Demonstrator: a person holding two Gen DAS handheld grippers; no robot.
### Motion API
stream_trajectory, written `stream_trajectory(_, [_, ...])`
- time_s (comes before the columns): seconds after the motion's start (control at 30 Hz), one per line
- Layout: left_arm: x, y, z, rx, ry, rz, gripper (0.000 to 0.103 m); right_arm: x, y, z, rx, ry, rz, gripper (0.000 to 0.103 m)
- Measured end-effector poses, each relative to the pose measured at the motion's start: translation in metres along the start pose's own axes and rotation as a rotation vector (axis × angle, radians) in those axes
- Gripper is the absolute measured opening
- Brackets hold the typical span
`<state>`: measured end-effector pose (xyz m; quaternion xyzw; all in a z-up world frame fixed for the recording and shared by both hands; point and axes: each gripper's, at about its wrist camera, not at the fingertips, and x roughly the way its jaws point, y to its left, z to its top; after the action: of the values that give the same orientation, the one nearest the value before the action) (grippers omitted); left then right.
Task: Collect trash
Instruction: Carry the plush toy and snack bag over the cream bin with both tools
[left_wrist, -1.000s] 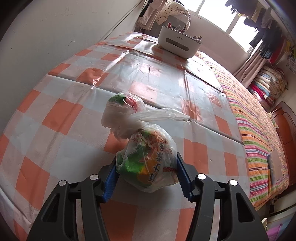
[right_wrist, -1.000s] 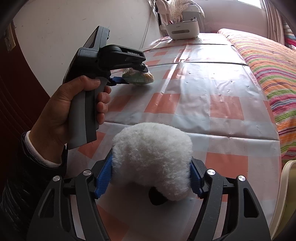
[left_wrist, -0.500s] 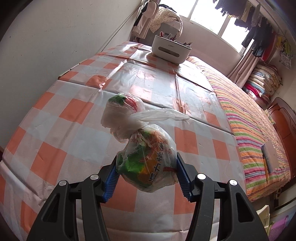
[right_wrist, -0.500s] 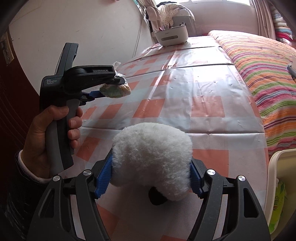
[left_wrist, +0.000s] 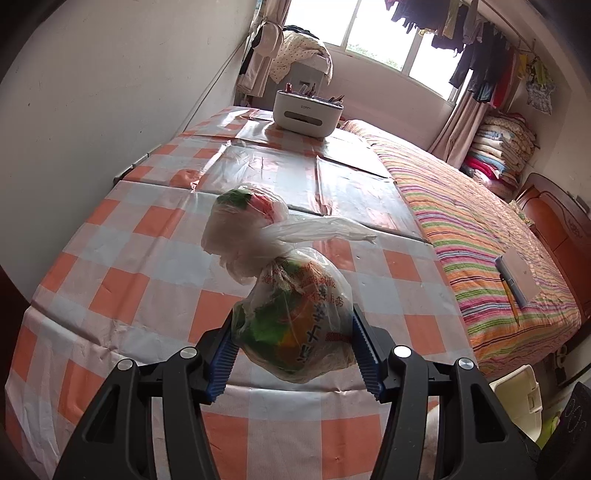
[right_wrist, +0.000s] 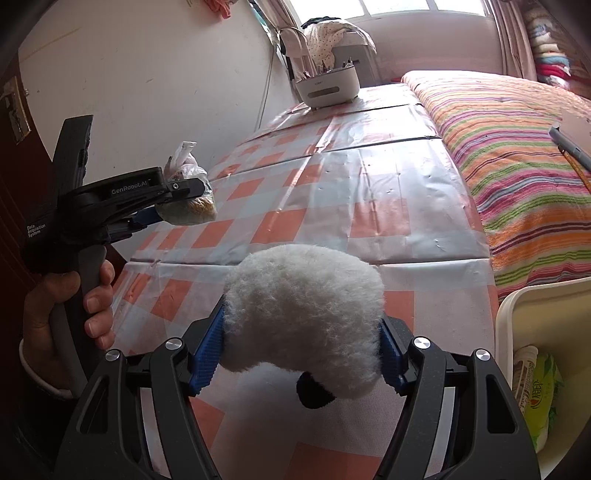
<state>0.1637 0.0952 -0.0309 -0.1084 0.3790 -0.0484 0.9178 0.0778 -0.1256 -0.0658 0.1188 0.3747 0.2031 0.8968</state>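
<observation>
Right wrist view: right gripper clenches a fluffy white toy between its blue pads, above the near end of the checked tablecloth. Just right of that cloth stands a cream bin — inside it a green-printed packet, partly cut off by the rim. Left of the toy, a hand holds the left gripper, which grasps a knotted plastic trash bag clear of the cloth; its contents show only as green and orange wrappers. At the cloth's far end sits a white organiser box — the items sticking out are too small to identify.
</observation>
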Motion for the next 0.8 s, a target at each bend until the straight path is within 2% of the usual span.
stream_trajectory(0.37, [-0.015,-0.025,-0.026,0.076,0.006,-0.040,0.055,-0.026,-0.012,-0.004,0.015,-0.049,-0.024,0.069])
stream_trajectory(0.8, [-0.029,-0.058,-0.050,0.148,0.017,-0.121,0.055,-0.064,-0.040,-0.015,0.069,-0.112,-0.063,0.069])
